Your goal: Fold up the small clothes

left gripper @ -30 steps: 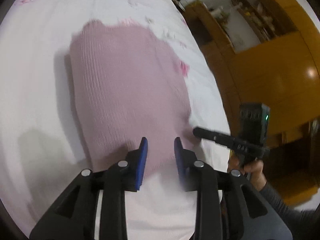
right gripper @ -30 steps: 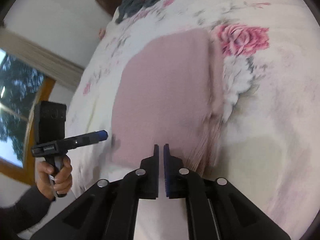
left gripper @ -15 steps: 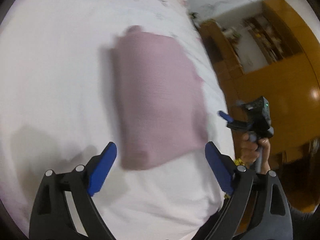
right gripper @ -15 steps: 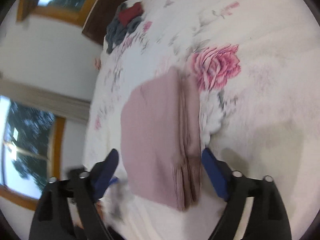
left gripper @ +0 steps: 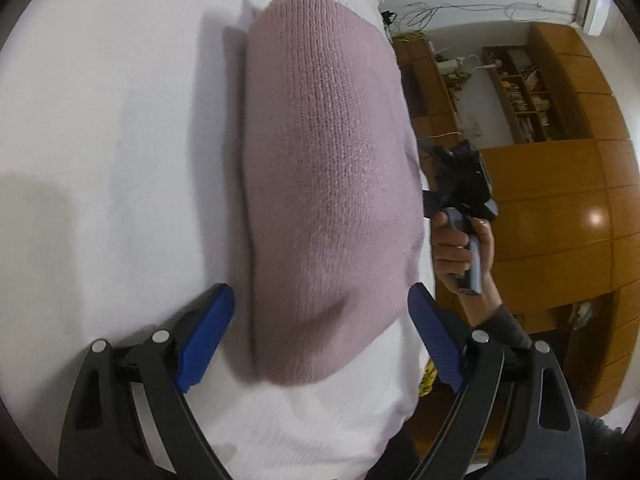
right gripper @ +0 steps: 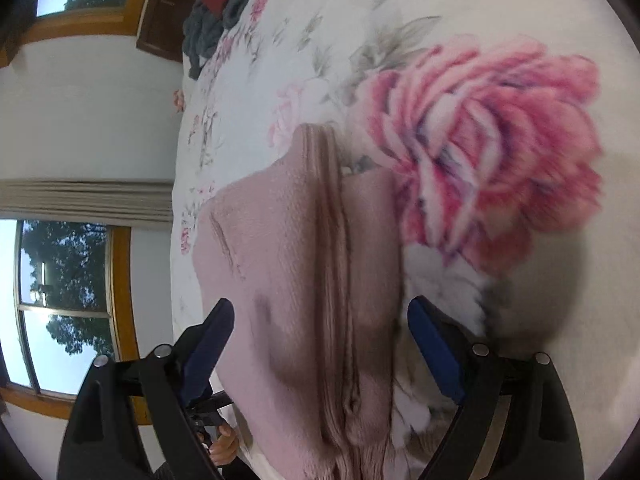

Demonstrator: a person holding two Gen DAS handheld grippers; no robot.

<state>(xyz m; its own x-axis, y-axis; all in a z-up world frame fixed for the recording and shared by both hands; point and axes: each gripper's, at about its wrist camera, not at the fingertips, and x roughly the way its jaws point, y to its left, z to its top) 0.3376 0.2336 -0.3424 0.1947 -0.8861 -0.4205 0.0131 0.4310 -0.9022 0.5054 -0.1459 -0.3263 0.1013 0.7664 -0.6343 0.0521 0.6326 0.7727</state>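
Both grippers went from pinched at the knit's near edge to spread wide, and both now sit closer over the bundle than half a second ago.

Left wrist view: left gripper (left gripper: 320,330) is released, blue fingers (left gripper: 206,338) straddling the near end of the pink knit garment (left gripper: 324,184) with nothing between the pads. Garment is a folded oblong running from bottom centre to top centre of the frame, lying on the white bedsheet (left gripper: 100,140). Mid right, a hand (left gripper: 464,256) holds the right gripper (left gripper: 460,184) just past the garment's right edge, off the side of the bed; its jaw state can't be read from here. Wooden cabinets (left gripper: 560,220) and bookshelves fill the right side.

Right wrist view: right gripper (right gripper: 320,330) is also released, fingers (right gripper: 436,350) either side of the garment's (right gripper: 288,272) stacked layer edges, which show as ribbed lines down the middle. Big pink rose print on the floral bedsheet (right gripper: 480,160) at right. Dark grey and red clothes pile (right gripper: 216,12) upper left, window (right gripper: 60,300) at left.

Risks: layers are loose knit, so a close on only the top ply would peel the stack open on lift. Blur on the rose suggests motion; a fast drag could skew the fold. Garment lies near the bed edge, so a push that way may slide it off.

No readable brands, labels or text in either view.
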